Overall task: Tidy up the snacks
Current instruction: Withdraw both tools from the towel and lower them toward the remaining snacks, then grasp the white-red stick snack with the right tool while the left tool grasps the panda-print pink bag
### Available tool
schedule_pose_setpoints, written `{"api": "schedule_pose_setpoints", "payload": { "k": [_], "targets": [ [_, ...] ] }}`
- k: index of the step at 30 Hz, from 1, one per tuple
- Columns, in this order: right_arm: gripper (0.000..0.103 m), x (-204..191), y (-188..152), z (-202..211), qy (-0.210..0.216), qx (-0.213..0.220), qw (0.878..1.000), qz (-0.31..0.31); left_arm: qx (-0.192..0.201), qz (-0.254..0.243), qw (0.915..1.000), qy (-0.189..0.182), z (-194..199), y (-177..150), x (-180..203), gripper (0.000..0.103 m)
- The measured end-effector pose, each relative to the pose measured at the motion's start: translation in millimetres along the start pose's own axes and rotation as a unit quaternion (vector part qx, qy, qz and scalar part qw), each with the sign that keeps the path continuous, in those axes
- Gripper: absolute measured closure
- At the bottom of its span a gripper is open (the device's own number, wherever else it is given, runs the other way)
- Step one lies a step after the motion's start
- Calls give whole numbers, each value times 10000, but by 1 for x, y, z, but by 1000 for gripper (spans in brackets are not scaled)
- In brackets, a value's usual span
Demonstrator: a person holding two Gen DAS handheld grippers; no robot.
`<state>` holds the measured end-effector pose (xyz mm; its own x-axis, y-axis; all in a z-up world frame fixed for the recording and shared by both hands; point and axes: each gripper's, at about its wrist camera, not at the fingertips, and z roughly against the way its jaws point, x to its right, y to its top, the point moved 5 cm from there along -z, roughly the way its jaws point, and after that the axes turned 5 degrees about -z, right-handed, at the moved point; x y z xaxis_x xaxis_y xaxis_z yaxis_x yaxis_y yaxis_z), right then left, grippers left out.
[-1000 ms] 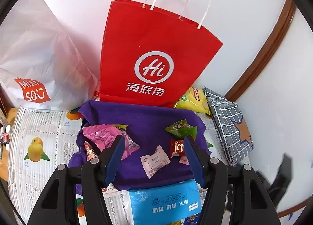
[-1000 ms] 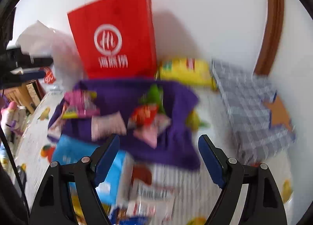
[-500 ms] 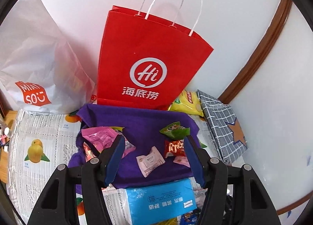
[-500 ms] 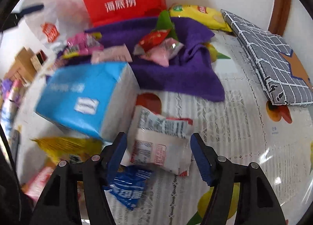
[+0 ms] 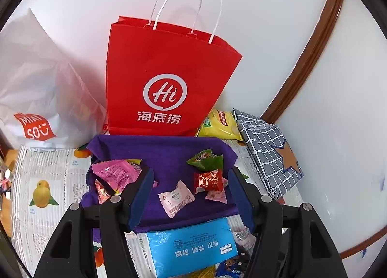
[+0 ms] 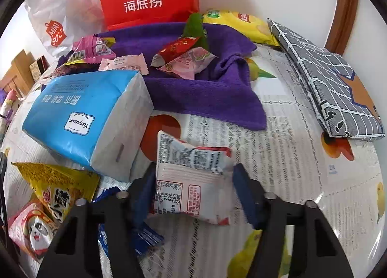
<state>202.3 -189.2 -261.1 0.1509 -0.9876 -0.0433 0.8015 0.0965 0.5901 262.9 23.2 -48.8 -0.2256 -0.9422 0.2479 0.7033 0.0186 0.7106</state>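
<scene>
both fingers of right hand-held gripper (image 6: 193,189) now straddle white packet (image 6: 191,181).

You get bright, even daylight in both views, with soft shadows behind the red bag (image 5: 167,79). Fisheye bending curves the edges, dark corners ring each frame, and the right gripper (image 6: 193,181) looks slightly blurred.

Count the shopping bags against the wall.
2: a red bag stands behind the purple cloth, and a white bag slumps to its left. Clutter could hide others.
</scene>
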Motion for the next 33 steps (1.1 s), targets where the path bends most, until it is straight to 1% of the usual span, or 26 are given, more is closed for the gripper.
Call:
{"api": "schedule_pose_setpoints", "payload": {
  "k": [1,4,5,6,10,14,18,23,24,26,28,31,33],
  "targets": [
    [51,1,0,1,-5,-6,10000,5,14,-6,10000,1,0,0,1,41],
    [57,10,-3,7,36,29,9999,-154,-23,-52,10000,-4,-1,-1,4,41],
    [62,15,-5,11,123,62,9995,-277,-20,-82,10000,8,-1,-1,6,42],
    [74,16,-5,14,188,105,9992,-329,-6,-104,9999,23,-1,-2,8,41],
    [78,31,-7,35,245,215,9971,-684,-39,-207,9998,39,-3,-4,17,41],
    [80,39,-13,50,51,293,9973,-677,-11,-342,9994,41,-1,-7,29,41],
    [83,49,-22,74,193,423,9941,-976,23,-487,9988,67,4,-10,40,41],
    [84,59,-39,94,170,540,9922,-1112,140,-664,9976,109,13,-14,55,41],
    [84,60,-43,99,281,555,9909,-1197,141,-686,9975,137,15,-15,58,41],
    [84,58,-50,107,714,566,9871,-1316,144,-707,9972,178,19,-16,62,41],
    [84,53,-54,113,1022,604,9839,-1335,206,-757,9968,174,25,-17,67,41],
    [84,49,-61,117,1199,599,9814,-1372,262,-754,9966,194,31,-22,74,39],
    [84,48,-63,118,1264,604,9805,-1376,130,-759,9967,242,30,-33,75,39]
  ]
}}
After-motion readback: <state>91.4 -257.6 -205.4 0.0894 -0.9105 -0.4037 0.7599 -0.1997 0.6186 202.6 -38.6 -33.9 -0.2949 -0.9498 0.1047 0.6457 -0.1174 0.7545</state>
